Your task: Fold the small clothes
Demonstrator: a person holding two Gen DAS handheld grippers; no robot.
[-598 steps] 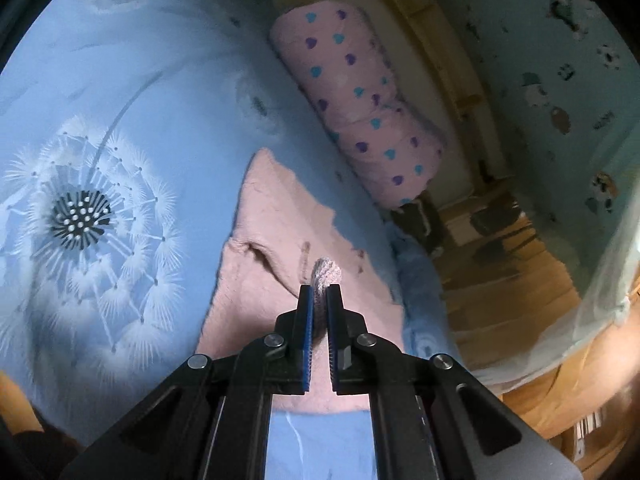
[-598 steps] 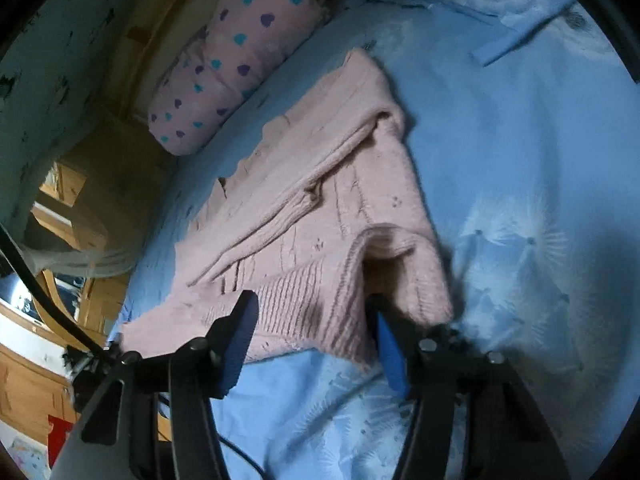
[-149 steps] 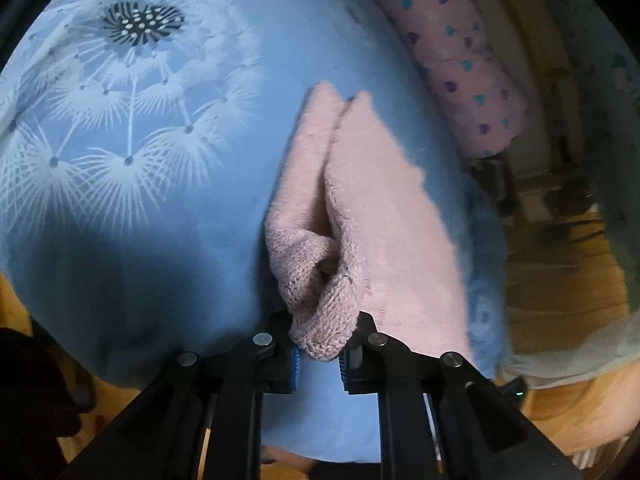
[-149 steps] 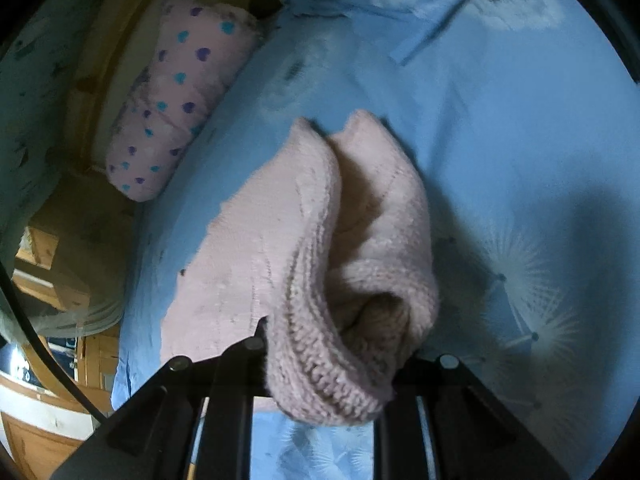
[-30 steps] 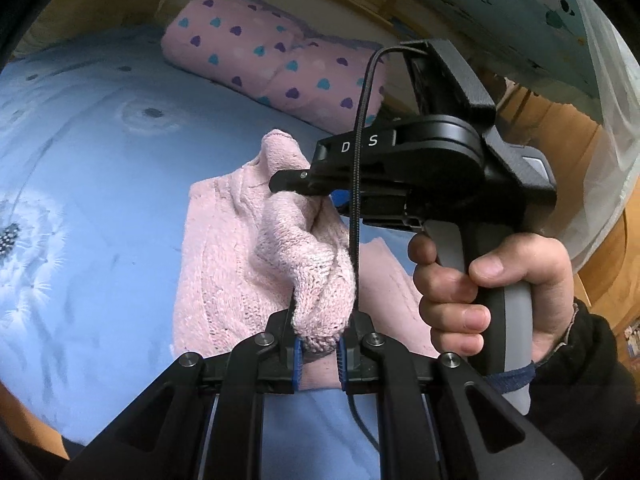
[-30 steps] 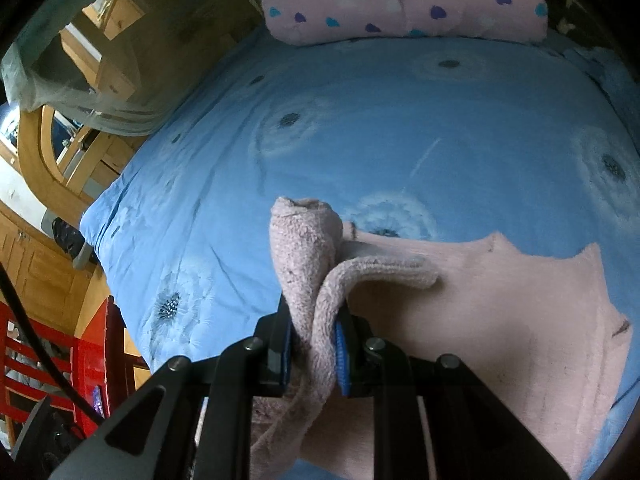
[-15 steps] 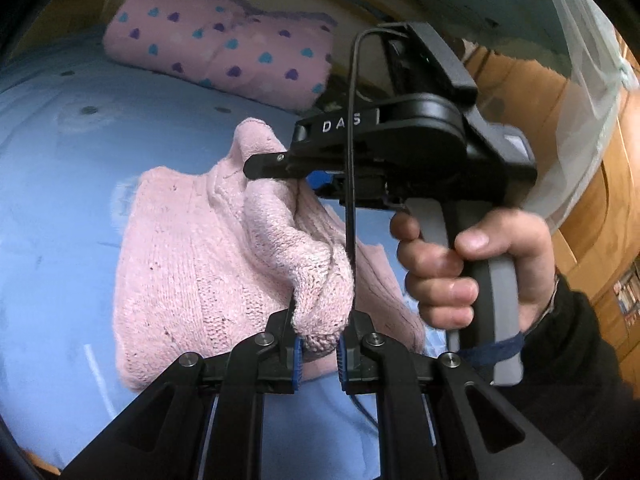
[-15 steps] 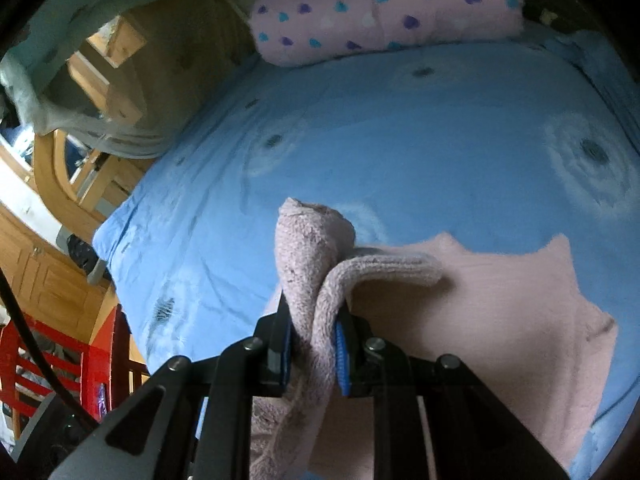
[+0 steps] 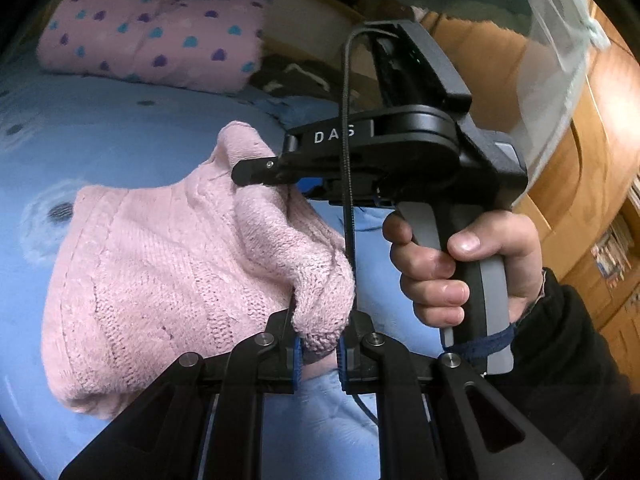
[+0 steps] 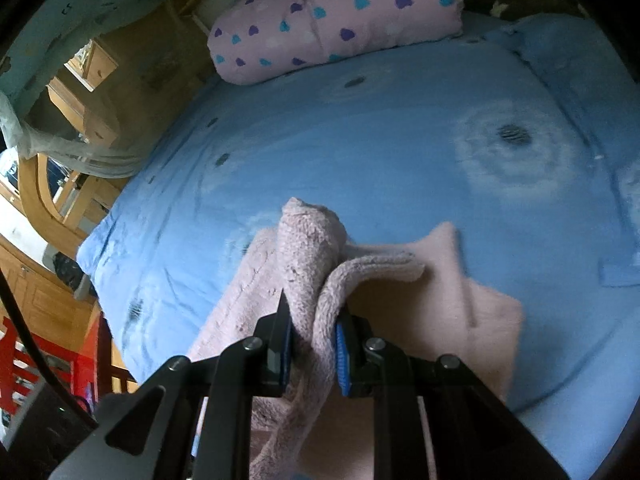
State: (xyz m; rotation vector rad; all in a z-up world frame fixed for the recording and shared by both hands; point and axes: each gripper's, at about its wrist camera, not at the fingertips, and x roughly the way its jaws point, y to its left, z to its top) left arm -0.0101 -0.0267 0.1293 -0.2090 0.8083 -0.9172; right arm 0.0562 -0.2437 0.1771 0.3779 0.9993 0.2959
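On the blue bedspread [image 10: 380, 152] printed with pale dandelion heads lies a pink knitted sweater [image 9: 160, 272], partly folded; most of it rests flat on the cover, with one edge lifted off the bed by both grippers.

Left gripper [image 9: 318, 354]: jaws clamped tight on a bunched corner of the knit. The wad of fabric bulges up above the blue pads and fills the gap between the fingers. From there a raised ridge of sweater runs up and away to the second grip point.

Right gripper [image 10: 310, 354]: jaws nearly closed, pinching a doubled fold of the same sweater. In the right wrist view, one layer stands up as a rounded hump above the fingers and another drapes over to the right and down between the jaws. In the left wrist view this gripper enters from the right, its black fingertip pressed into the knit at the top of the ridge; a hand [image 9: 464, 268] in a dark sleeve [image 9: 560, 360] grasps its grey handle, and a black cable hangs down in front of its body.

At the head of the bed, well apart from the sweater, a pink pillow [image 10: 336, 20] with blue and purple hearts. Wooden furniture [image 9: 580, 152] stands beside the bed.
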